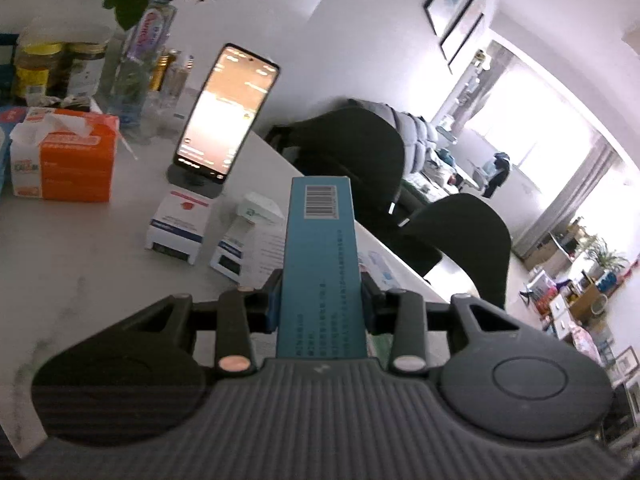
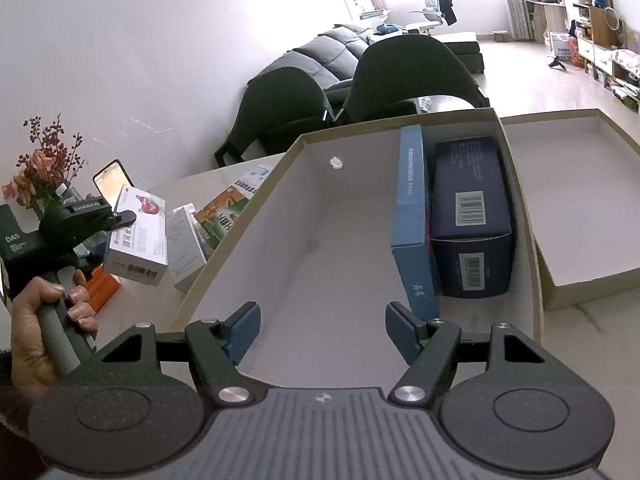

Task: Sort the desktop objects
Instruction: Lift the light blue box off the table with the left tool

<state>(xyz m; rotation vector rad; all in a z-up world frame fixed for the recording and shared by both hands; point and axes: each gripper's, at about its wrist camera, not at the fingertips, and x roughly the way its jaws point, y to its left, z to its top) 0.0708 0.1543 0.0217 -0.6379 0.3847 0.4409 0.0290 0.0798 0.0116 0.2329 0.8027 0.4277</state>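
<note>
My left gripper [image 1: 320, 296] is shut on a box whose blue side with a barcode [image 1: 320, 256] faces the left wrist camera; it is held above the white table. The right wrist view shows the same gripper [image 2: 120, 220] holding this box [image 2: 138, 236], white with a red picture. My right gripper [image 2: 322, 324] is open and empty over the near end of a big cardboard box [image 2: 240, 220]. Inside that box, at its right end, a thin blue box [image 2: 414, 216] stands on edge against a dark purple box [image 2: 472, 216].
Small white boxes [image 1: 178, 226] and leaflets lie on the table [image 1: 72, 264] by a lit phone [image 1: 226, 114] on a stand. An orange tissue box [image 1: 66, 156], bottles, jars and flowers stand behind. The box lid [image 2: 576, 192] lies to the right. Dark chairs [image 2: 412, 76] stand beyond the table.
</note>
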